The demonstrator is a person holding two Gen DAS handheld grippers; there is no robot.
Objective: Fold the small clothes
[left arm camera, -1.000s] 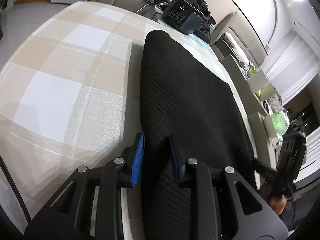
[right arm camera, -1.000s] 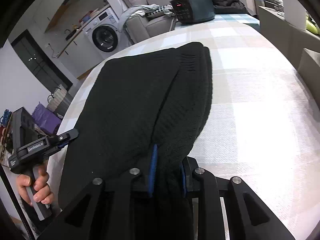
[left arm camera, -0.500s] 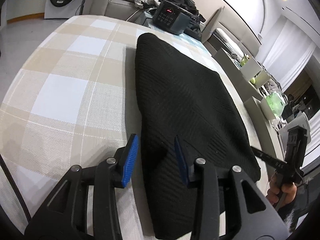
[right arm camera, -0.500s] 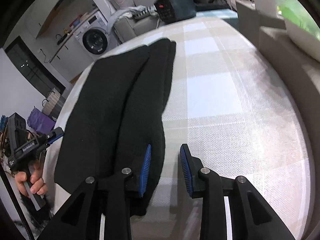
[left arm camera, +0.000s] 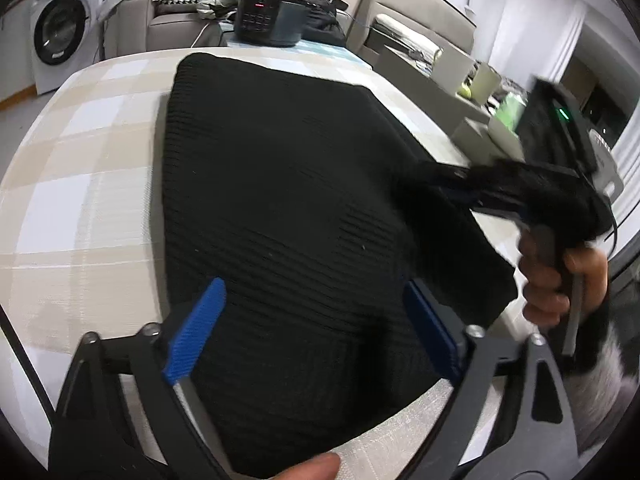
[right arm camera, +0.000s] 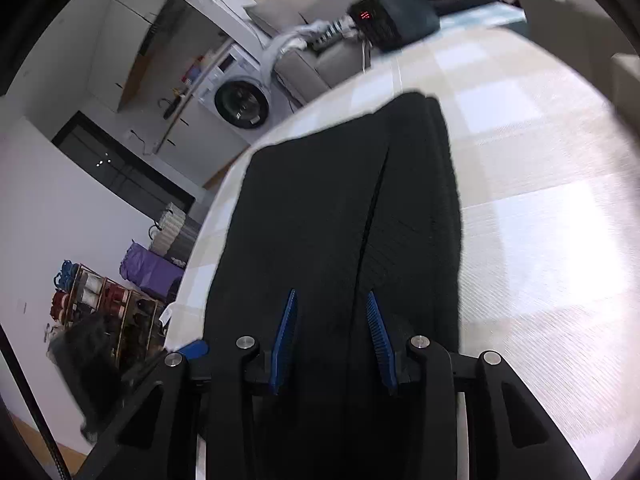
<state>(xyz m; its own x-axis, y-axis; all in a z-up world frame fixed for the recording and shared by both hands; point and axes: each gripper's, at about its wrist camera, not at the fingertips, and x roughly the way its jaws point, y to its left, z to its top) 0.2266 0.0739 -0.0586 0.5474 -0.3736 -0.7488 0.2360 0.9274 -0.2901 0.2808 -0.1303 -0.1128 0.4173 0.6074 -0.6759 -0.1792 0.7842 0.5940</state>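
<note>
We take the black knit garment (left arm camera: 288, 200) as our landmark: it lies flat on the checked worktop (left arm camera: 80, 184), already doubled lengthwise, with a fold seam running down its length in the right wrist view.

Our left tool (left arm camera: 312, 328) hovers over the garment's near end with its blue pads spread wide; its jaws have just been opening, and nothing is pinched between them, the cloth lying below. Our right tool (right arm camera: 332, 336) sits at the garment's near edge on the side away from the washing machine (left arm camera: 56, 36); its jaws have also just been opening and stand partly apart, the pads straddling the fold seam without pressing on it as far as we can tell. From the left wrist view that right tool (left arm camera: 460, 188) reaches over the garment's right edge.

We judge that the lengthwise fold has been let go and the crosswise fold is next. That calls for both tools to pinch the near corners through all layers and carry them toward the far end beside the black appliance (left arm camera: 268, 20).
</note>
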